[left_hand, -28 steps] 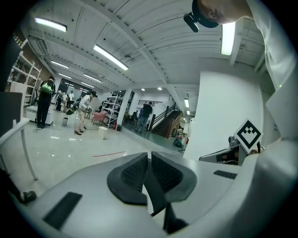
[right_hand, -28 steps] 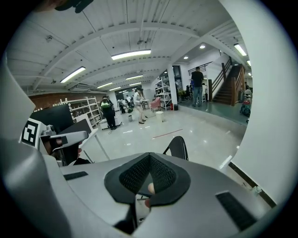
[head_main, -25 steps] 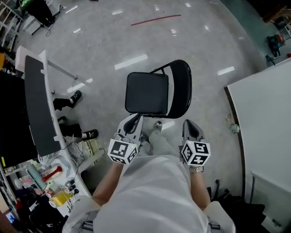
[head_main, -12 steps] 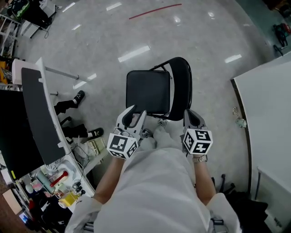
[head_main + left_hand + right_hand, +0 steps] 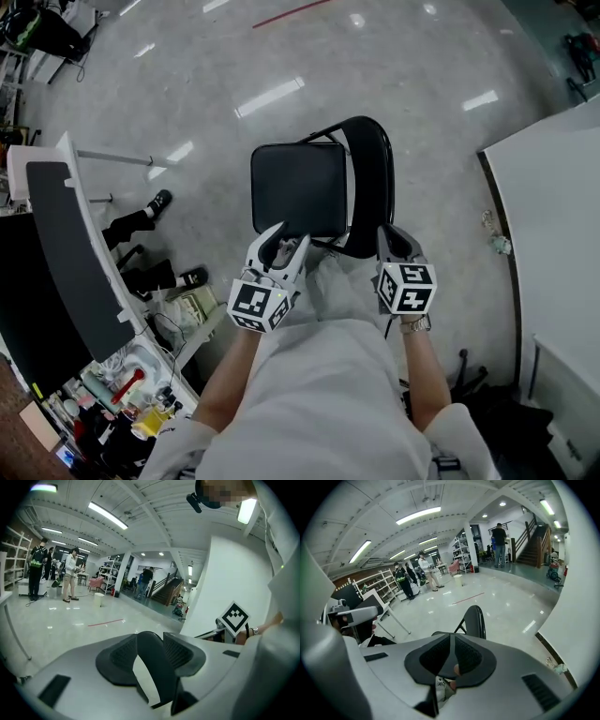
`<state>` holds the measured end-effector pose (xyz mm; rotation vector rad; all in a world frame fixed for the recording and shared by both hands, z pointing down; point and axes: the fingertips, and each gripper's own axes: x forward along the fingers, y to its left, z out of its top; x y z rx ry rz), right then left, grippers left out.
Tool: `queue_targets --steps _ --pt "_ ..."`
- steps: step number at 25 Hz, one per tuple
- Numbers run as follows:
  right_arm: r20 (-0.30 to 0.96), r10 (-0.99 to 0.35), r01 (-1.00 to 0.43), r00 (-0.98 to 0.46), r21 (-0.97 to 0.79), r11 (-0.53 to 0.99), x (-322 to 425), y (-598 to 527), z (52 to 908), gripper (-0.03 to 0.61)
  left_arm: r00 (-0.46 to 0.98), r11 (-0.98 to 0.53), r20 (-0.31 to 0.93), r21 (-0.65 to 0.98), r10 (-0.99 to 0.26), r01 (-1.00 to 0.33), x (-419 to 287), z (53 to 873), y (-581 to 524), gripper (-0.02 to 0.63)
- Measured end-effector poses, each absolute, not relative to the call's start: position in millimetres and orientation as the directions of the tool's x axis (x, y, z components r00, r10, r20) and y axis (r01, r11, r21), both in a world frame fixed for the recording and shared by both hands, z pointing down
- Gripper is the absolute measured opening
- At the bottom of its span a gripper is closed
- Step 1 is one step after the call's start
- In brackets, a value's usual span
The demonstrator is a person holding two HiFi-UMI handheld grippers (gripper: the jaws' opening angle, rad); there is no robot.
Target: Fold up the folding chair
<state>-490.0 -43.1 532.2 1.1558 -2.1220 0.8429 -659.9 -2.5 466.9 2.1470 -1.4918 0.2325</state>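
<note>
Both hands have come closer to the chair at 12 o'clock, and my left fingers have just been opening.

Now my left gripper (image 5: 286,236) has its tips at the 6 o'clock edge of the black seat (image 5: 300,187) of the folding chair (image 5: 328,183). Its fingers are spread, and in the left gripper view a dark curved strip (image 5: 154,667) stands between them; if the pads touch it, I cannot tell. My right gripper (image 5: 389,234) is at the 5 o'clock corner of the seat, just beside the lower end of the backrest (image 5: 375,173). Its fingers are pressed together with nothing between them. The chair stands unfolded on the grey floor (image 5: 187,56), the seat flat and the backrest on its 3 o'clock side. A white table (image 5: 553,216) is further at 3 o'clock.
</note>
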Motion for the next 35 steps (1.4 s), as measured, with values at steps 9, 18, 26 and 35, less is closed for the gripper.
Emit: queue_targets --steps 9,18,26,35 --pt "0.793 -0.473 -0.908 -0.384 -0.230 0.350 -483.3 -76.8 597.1 0.184 0.509 -0.381 0.451 0.348 -0.733 -0.857 -659.0 524.9 -40.7 0.163" --pt "0.822 -0.477 -0.933 -0.312 -0.172 0.315 -465.3 -112.7 671.8 0.232 0.591 -0.444 0.447 0.396 -0.671 -0.804 -636.5 595.2 -71.7 0.161" --pt "0.817 -0.437 -0.914 -0.377 -0.252 0.318 -471.8 -117.2 701.1 0.230 0.633 -0.473 0.459 0.423 -0.624 -0.773 -627.2 650.3 -72.6 0.163" --pt "0.820 -0.427 -0.918 -0.382 -0.282 0.280 -472.0 -119.4 710.0 0.121 0.633 -0.442 0.452 0.462 -0.629 -0.769 -645.9 688.7 -65.7 0.161"
